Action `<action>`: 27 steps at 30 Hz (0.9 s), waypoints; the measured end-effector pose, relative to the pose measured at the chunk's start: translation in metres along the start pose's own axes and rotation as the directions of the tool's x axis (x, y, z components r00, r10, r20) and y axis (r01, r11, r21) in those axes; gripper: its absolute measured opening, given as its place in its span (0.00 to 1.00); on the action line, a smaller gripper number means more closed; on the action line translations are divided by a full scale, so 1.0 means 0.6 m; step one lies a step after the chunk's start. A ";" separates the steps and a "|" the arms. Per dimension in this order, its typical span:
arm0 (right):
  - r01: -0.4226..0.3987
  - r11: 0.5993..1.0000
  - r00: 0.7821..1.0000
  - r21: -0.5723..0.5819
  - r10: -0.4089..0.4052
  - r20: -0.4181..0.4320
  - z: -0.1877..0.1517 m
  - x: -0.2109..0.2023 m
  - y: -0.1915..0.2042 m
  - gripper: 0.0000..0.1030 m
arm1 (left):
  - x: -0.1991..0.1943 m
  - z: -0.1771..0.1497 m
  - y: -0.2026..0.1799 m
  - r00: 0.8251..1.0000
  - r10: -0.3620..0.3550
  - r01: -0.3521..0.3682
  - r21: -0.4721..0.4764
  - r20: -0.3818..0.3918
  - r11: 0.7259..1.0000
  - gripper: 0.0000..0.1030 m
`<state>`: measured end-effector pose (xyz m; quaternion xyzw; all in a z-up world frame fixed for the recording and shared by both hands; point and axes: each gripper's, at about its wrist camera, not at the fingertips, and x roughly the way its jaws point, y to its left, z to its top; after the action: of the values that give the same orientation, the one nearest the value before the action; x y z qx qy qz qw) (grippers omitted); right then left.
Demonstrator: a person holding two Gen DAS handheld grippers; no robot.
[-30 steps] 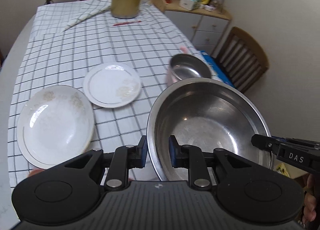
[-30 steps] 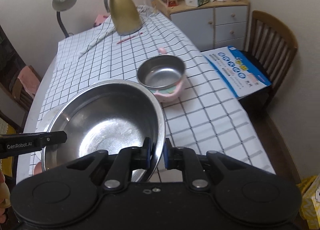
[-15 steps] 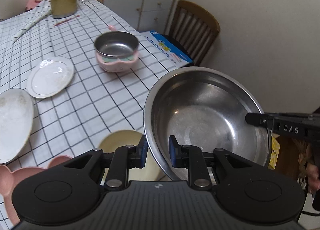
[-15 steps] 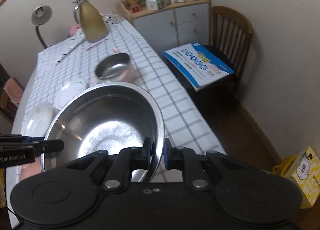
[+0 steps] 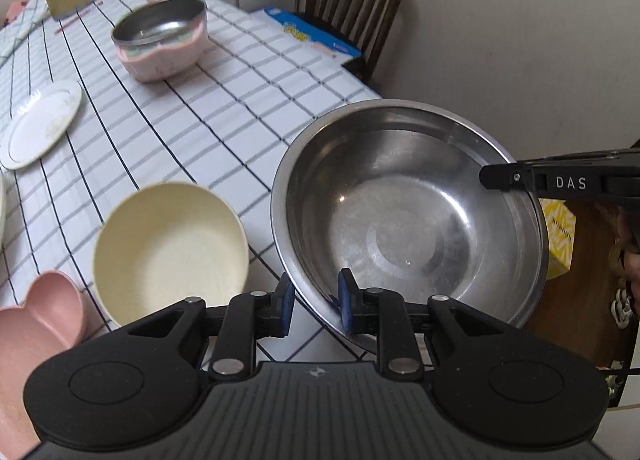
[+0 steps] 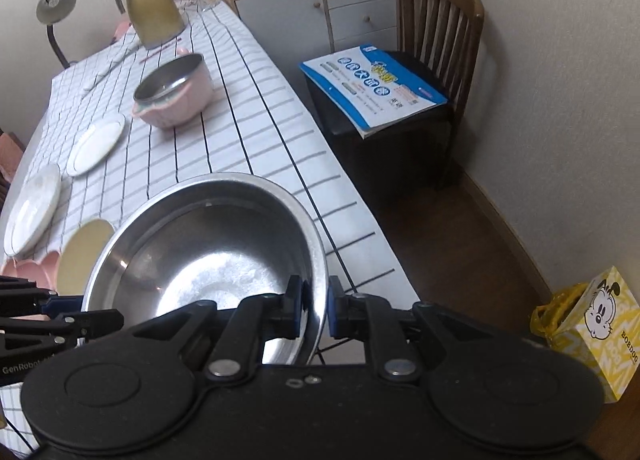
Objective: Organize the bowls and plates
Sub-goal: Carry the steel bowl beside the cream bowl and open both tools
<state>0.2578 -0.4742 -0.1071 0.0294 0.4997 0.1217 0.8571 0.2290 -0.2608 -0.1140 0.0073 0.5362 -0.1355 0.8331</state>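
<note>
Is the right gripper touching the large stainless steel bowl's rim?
Touching. In the right wrist view the right gripper has its blue pads closed on either side of the large stainless steel bowl, pinching its rim with no gap visible.

My left claw (image 5: 314, 306): matte black plastic body; ribbed grey-black panel at centre with small pale emblem; round disc recess on each side; two angular black link arms, silver pivot pin on each; blue pads (image 5: 285, 306) at finger ends. My right claw (image 6: 316, 310): same black shell, twin disc recesses, silver pins, blue pads; two small screws at centre top edge. From left view, right claw's side shows white letters "DAS" and one small screw; from right view, left claw's side reads "GenRobot".
</note>
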 end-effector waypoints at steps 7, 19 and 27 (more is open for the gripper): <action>-0.021 1.000 0.999 0.012 0.022 -0.038 -0.020 0.028 -0.019 0.13 | 0.026 -0.011 -0.004 1.000 0.011 -0.010 0.013 -0.011 1.000 0.21; -0.013 0.999 0.999 0.044 0.015 -0.049 -0.035 0.047 -0.025 0.14 | 0.042 -0.022 0.001 1.000 0.011 -0.011 0.028 0.001 1.000 0.22; 0.045 0.998 0.999 0.049 -0.044 -0.014 -0.034 0.023 -0.016 0.25 | 0.031 -0.024 0.011 1.000 -0.003 0.003 0.032 -0.006 0.999 0.22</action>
<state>0.2487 -0.4819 -0.1306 0.0385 0.5085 0.0904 0.8555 0.2249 -0.2561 -0.1377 0.0204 0.5366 -0.1454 0.8310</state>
